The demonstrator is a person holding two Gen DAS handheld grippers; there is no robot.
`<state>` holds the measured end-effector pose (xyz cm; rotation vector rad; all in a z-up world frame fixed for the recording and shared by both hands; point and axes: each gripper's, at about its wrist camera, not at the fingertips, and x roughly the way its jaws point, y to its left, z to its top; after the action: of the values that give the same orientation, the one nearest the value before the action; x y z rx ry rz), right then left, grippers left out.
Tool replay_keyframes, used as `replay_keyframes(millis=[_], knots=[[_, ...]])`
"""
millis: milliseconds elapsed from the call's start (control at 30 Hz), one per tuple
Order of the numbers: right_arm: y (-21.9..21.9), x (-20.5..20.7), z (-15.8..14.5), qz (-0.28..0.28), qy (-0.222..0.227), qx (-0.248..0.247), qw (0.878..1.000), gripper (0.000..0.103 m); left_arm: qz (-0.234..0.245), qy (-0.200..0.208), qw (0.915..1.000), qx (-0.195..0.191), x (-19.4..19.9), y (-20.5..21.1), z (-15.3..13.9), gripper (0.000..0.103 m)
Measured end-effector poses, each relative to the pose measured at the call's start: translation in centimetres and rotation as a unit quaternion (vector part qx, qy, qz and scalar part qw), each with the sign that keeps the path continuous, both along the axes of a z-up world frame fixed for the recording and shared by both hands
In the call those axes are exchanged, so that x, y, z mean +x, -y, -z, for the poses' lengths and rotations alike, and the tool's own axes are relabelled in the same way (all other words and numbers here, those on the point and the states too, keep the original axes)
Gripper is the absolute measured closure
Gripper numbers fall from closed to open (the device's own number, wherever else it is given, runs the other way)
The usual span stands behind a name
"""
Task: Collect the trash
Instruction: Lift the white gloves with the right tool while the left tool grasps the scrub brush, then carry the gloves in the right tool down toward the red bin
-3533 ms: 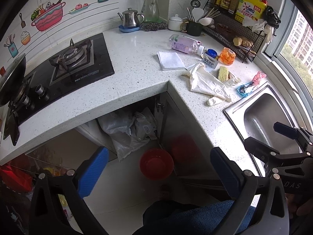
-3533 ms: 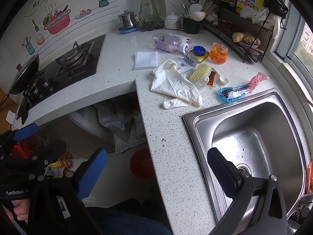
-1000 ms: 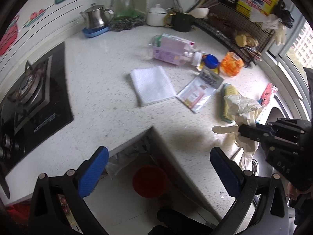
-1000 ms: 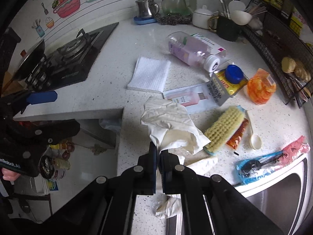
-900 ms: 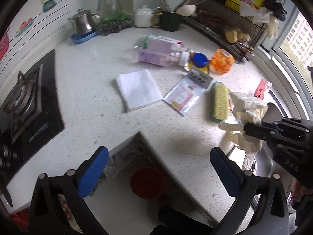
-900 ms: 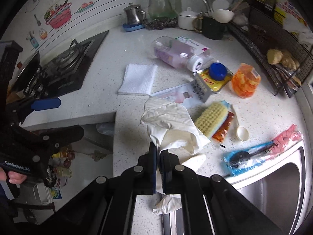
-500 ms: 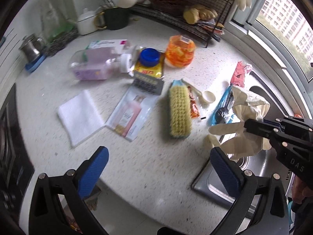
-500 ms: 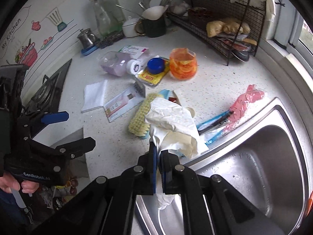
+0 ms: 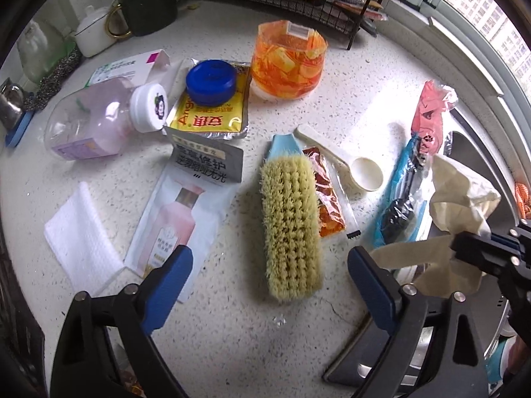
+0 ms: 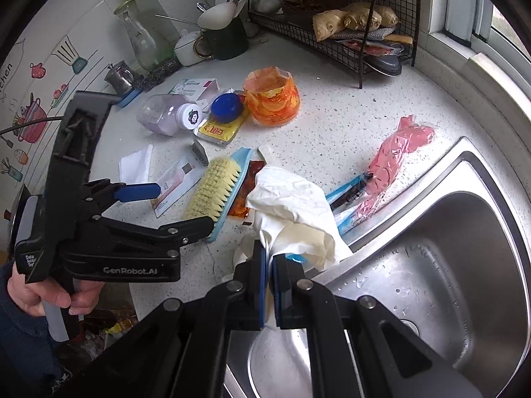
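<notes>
- Over the sink's near-left corner, our right tongs [image 10: 271, 278] stay clenched on the crumpled white glove [image 10: 292, 212], lifted off the table [image 9: 358, 76].
- Our left tongs [image 9: 268, 285] are closing, nothing between them yet, with the scrub brush [image 9: 290, 222] under the gap.
- We judge the next pickup is on: probably the red sauce sachet [image 9: 327, 195] beside the brush, though that is unclear.

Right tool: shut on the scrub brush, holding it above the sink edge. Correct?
Not the brush. The right tool is shut on the cream rubber glove at the sink edge; the scrub brush lies on the counter, as the right wrist view shows.
</notes>
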<state>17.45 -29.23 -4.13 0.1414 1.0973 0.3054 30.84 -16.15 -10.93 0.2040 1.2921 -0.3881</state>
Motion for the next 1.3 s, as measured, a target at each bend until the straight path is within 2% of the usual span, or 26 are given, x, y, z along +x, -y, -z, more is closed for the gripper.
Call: replay_keyframes(millis=[167, 200, 233, 267, 300, 533, 767, 1000, 1200, 1300], knots=[[0.7, 0.0, 0.7, 0.014, -0.014, 0.01, 1.0, 0.1, 0.013, -0.015, 0.9997, 0.018, 0.4, 1.1, 1.6, 0.029], [0.9, 0.0, 0.7, 0.015, -0.017, 0.012, 1.0, 0.1, 0.017, -0.004, 0.9996, 0.023, 0.4, 1.3, 1.6, 0.037], [1.0, 0.0, 0.8, 0.016, -0.019, 0.012, 1.0, 0.1, 0.022, 0.005, 0.9994, 0.025, 0.3, 1.5, 1.4, 0.052], [1.1, 0.0, 0.8, 0.016, -0.019, 0.012, 1.0, 0.1, 0.025, 0.009, 0.9994, 0.021, 0.2, 1.7, 1.2, 0.062], [1.2, 0.0, 0.8, 0.016, -0.019, 0.012, 1.0, 0.1, 0.023, 0.009, 0.9996, 0.016, 0.2, 1.8, 1.0, 0.068], [1.1, -0.2, 0.1, 0.016, -0.013, 0.011, 1.0, 0.099, 0.018, 0.002, 0.9998, 0.012, -1.2, 1.4, -0.2, 0.068], [0.1, -1.4, -1.8, 0.008, 0.007, 0.014, 1.0, 0.1, 0.016, 0.037, 0.9992, -0.004, -5.1, -0.6, -4.9, 0.068], [-3.0, -4.5, -4.7, -0.024, 0.042, 0.012, 0.999, 0.1, -0.007, 0.081, 0.9966, -0.016, -10.7, -5.3, -9.7, 0.068], [-7.1, -8.0, -6.8, -0.068, 0.072, 0.009, 0.995, 0.1, -0.039, 0.104, 0.9936, -0.021, -15.8, -9.3, -12.3, 0.068], [-9.0, -9.3, -7.2, -0.084, 0.068, 0.029, 0.994, 0.1, -0.053, 0.115, 0.9918, -0.019, -18.2, -11.3, -12.8, 0.068]])
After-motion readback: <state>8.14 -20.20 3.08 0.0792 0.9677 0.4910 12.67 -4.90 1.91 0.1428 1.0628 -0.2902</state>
